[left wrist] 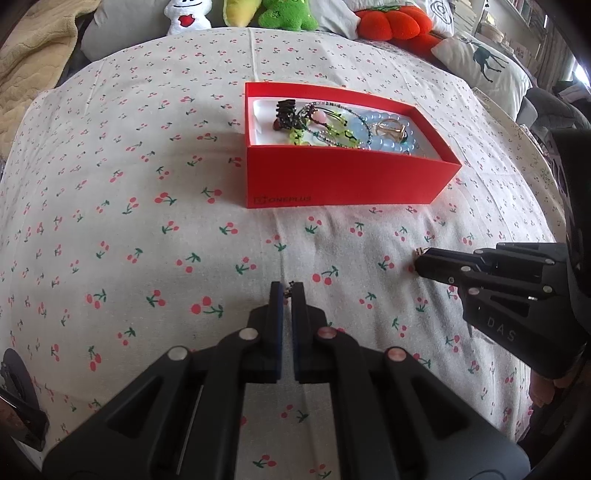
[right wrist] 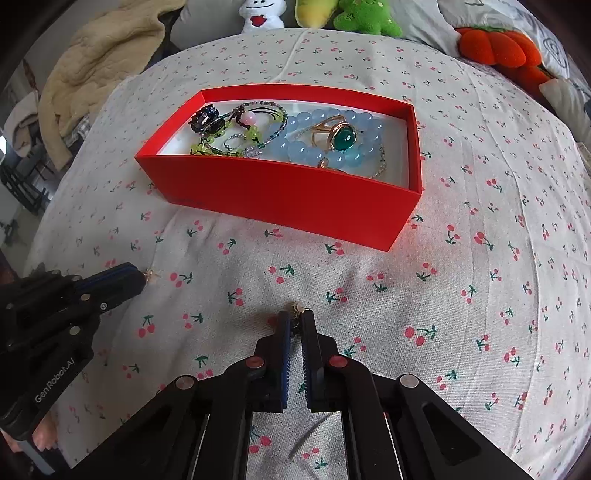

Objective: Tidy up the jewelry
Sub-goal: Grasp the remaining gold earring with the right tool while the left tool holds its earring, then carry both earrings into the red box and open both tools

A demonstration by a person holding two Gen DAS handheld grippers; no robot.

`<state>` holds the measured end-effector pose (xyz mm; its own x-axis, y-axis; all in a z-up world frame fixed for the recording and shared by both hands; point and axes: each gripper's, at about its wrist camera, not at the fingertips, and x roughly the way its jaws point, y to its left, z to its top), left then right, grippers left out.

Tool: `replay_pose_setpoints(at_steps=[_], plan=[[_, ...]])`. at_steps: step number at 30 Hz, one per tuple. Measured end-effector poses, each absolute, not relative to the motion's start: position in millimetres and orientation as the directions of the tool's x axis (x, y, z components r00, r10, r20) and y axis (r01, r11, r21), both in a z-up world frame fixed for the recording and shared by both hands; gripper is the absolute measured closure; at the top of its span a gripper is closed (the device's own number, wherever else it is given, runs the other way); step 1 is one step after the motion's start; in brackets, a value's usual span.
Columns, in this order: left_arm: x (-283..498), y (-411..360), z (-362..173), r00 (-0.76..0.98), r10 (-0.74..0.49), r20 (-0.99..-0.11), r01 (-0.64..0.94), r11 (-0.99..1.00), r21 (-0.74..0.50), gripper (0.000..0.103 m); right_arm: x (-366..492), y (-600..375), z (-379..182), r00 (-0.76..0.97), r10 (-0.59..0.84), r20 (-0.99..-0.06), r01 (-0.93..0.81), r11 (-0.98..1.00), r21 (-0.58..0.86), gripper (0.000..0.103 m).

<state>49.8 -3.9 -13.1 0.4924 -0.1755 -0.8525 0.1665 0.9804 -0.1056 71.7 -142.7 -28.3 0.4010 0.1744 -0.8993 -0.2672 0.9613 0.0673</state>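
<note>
A red box (left wrist: 343, 177) (right wrist: 295, 199) sits on the cherry-print cloth. It holds a blue bead bracelet (right wrist: 325, 147), a gold ring with a green stone (right wrist: 338, 136), green bead strings (right wrist: 221, 142) and a dark clip (left wrist: 284, 112). My left gripper (left wrist: 287, 290) is shut on a small earring (left wrist: 290, 286), low over the cloth in front of the box; it shows in the right wrist view (right wrist: 142, 275) with the earring (right wrist: 149, 274) at its tip. My right gripper (right wrist: 295, 314) is shut on another small earring (right wrist: 296, 308); it also shows in the left wrist view (left wrist: 419, 258).
Plush toys (left wrist: 288, 13) and pillows (left wrist: 484, 62) line the far edge of the bed. A beige blanket (right wrist: 99, 62) lies at the far left. The cherry-print cloth (left wrist: 147, 221) spreads all around the box.
</note>
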Motion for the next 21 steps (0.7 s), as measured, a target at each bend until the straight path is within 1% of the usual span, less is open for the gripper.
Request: replay_pose_setpoints(at_steps=[7, 13, 21], plan=[[51, -1, -5, 0.499, -0.2, -0.843, 0.169, 0.977, -0.132, 0.098, 74, -151, -15, 0.406, 0.197, -0.892, -0.247, 0.964, 0.1, 0.098], [54, 1, 4, 0.501, -0.233, -0.834, 0.162, 0.971, -0.174, 0.098, 75, -167, -1, 0.412, 0.24, -0.879, -0.221, 0.962, 0.159, 0.098], [62, -3, 23, 0.532, -0.253, -0.808, 0.159, 0.967, -0.198, 0.098, 74, -177, 24, 0.454, 0.278, -0.846, -0.204, 0.957, 0.205, 0.098]])
